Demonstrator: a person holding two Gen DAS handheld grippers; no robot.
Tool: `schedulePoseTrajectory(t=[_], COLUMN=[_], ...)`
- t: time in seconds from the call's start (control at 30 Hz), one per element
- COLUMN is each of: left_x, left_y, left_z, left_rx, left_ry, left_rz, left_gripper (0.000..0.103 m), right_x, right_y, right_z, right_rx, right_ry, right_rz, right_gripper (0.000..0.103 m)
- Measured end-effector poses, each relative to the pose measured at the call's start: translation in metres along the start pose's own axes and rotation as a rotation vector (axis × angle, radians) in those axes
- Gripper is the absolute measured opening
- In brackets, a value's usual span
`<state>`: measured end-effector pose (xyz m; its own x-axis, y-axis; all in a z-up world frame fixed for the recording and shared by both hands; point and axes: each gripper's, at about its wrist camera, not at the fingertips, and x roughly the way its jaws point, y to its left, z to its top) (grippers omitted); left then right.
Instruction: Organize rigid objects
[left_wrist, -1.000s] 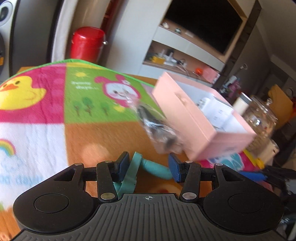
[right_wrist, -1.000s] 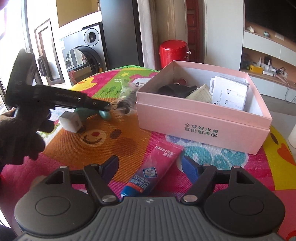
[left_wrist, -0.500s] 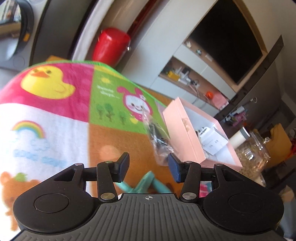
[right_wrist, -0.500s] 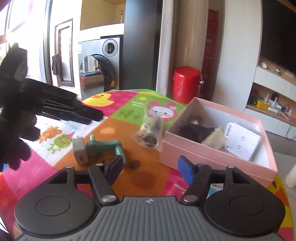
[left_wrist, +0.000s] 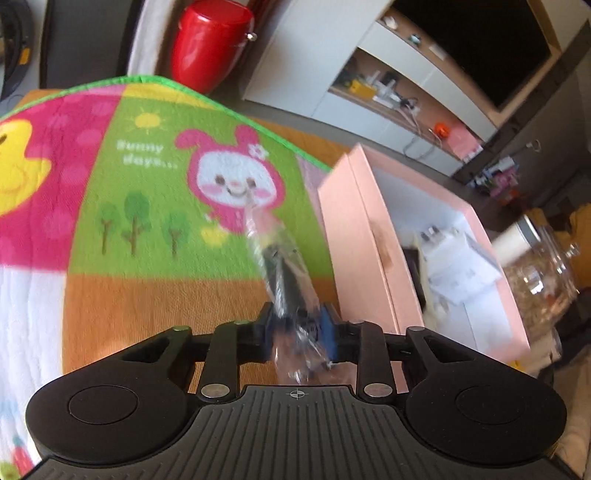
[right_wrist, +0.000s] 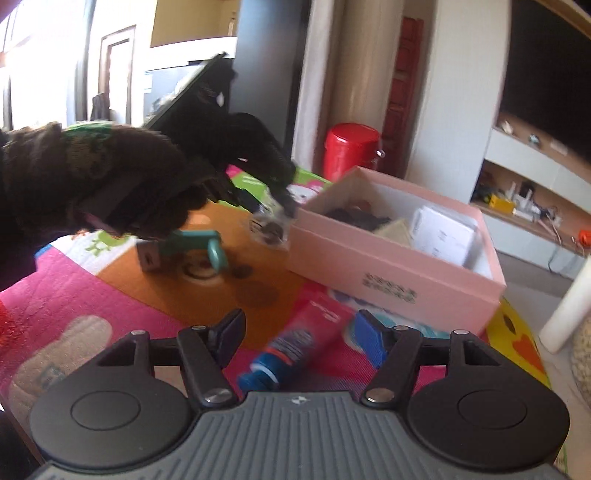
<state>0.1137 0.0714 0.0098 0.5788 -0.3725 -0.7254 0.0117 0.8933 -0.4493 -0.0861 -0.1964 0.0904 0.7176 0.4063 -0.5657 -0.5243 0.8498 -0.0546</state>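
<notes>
1. Cartoon-print mat (left_wrist: 155, 184) covers the desk; pink box (right_wrist: 391, 269) is the landmark.
2. Left gripper (left_wrist: 297, 328) pinches a clear bag (left_wrist: 284, 273) just left of the box.
3. Right gripper (right_wrist: 301, 334), spread, hovers over a toothpaste tube (right_wrist: 295, 343) before the box.

Beyond your work you have a cartoon play mat (left_wrist: 110, 206) spread over the desk, with a pink bunny (left_wrist: 231, 181), small green trees and a yellow duck (left_wrist: 18, 162) printed on it. Past its green edge stands a red cylindrical bin (left_wrist: 208, 40), which you also see in the right wrist view (right_wrist: 351, 147) beside a white wall. A dark television screen (left_wrist: 476, 44) hangs above a white shelf unit (right_wrist: 532, 192) cluttered with cables and small items. At the right of the left wrist view sits a clear glass jar (left_wrist: 543, 269), blurred. A dark doorway (right_wrist: 118, 74) shows far left.
</notes>
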Motion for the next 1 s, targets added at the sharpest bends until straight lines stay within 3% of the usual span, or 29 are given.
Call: schedulePoseTrajectory(t=[0.17,0.4,0.5,0.6,0.77,0.87,1.0], left_x=[-0.031,-0.071,-0.085,-0.097,-0.136,-0.154,-0.160], left_y=[-0.003,-0.023,-0.022,-0.015,0.006,0.022,0.053], left_z=[-0.048,-0.120,-0.138,-0.144,-0.133,-0.126,-0.124], left_rx=[0.066,0.199,0.217,0.182,0.083,0.027,-0.099], left_ry=[0.019,0.074,0.054,0.032,-0.114,-0.180,-0.205], left_rz=[-0.069,-0.133,-0.127,-0.147,-0.160,-0.092,0.011], left_gripper=[0.028,0.029,0.030,0.030,0.030,0.030,0.030], right_x=[0.002,0.004,0.004,0.001,-0.011,-0.016,-0.004], right_y=[-0.021,-0.022,-0.023,-0.024,-0.018,-0.002,0.036], right_z=[-0.012,-0.015,-0.017,-0.018,-0.011,-0.001,0.018], right_rx=[0.097,0.133,0.150,0.169,0.153,0.106,0.000], right_ry=[0.010,0.005,0.003,0.003,-0.045,-0.073,-0.073], right_rz=[0.000,0.020,0.017,0.015,0.068,0.152,0.256], right_gripper=[0.066,0.066,0.066,0.066,0.066,0.066,0.067])
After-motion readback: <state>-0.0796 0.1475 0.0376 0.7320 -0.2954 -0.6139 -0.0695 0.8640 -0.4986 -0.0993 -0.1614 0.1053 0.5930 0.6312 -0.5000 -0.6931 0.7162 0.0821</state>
